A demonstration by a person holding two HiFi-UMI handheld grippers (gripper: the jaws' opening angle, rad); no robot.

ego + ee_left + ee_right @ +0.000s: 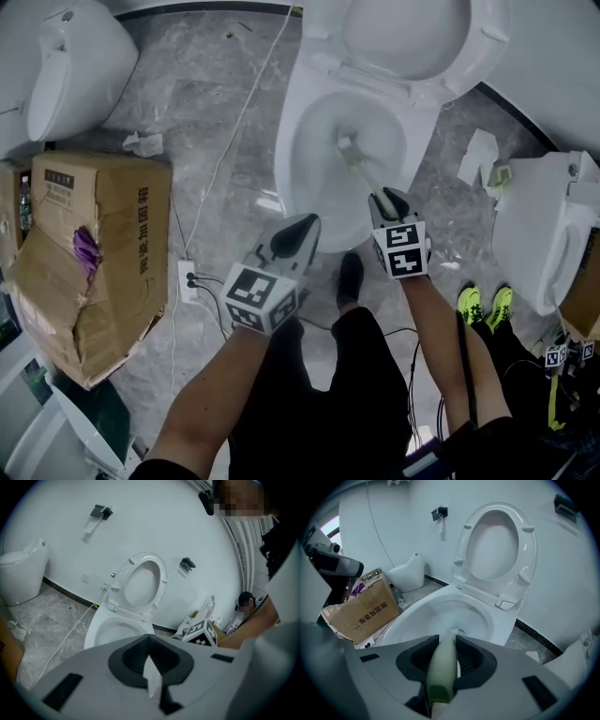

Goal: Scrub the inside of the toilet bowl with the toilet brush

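Note:
The white toilet bowl [302,112] stands at the top centre of the head view with its seat and lid [403,37] raised. The toilet brush has a pale green handle [367,178], and its head [349,148] is down inside the bowl. My right gripper [387,199] is shut on the handle, just over the bowl's near rim. In the right gripper view the handle [443,667] runs between the dark pads, with the brush head [457,632] beyond them in the bowl [440,613]. My left gripper [302,225] hangs shut and holds nothing, left of the right one, before the bowl [105,630].
A torn cardboard box [94,244] sits on the floor at left, a second toilet [66,66] behind it. A power strip [187,279] and white cable lie between box and bowl. Another toilet [544,234] and paper scraps [478,155] are at right, near a bystander's green shoes [487,305].

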